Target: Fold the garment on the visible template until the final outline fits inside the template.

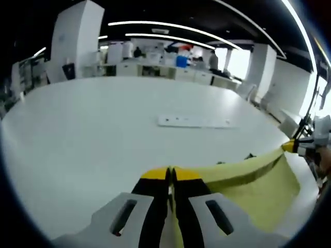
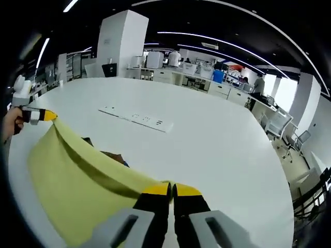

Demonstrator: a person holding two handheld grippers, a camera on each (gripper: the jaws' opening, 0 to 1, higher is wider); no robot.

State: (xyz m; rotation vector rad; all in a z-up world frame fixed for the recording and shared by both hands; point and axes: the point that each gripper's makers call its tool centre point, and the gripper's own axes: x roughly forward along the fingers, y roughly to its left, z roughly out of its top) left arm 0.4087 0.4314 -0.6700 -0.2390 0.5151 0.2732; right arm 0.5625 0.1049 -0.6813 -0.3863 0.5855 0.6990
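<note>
Left gripper (image 1: 170, 175) and right gripper (image 2: 171, 191) each clamp a corner of the yellow garment (image 2: 77, 181), stretched taut between them above the white table (image 2: 207, 150).

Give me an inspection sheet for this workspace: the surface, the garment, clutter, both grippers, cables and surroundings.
Surface: white table, large, with a rounded edge.
Job's things: yellow garment lifted and stretched between the two grippers, its top edge taut; no template can be made out.
Clutter: long white strip lying flat on the table beyond the garment; a small dark item partly hidden behind the cloth, unidentifiable.
Grippers: left gripper closed on one end of the garment's edge; right gripper closed on the other end.
Cables: nothing seen.
Surroundings: open office with white pillar, ceiling light strips, cluttered desks, a blue container and people in the distance.
</note>
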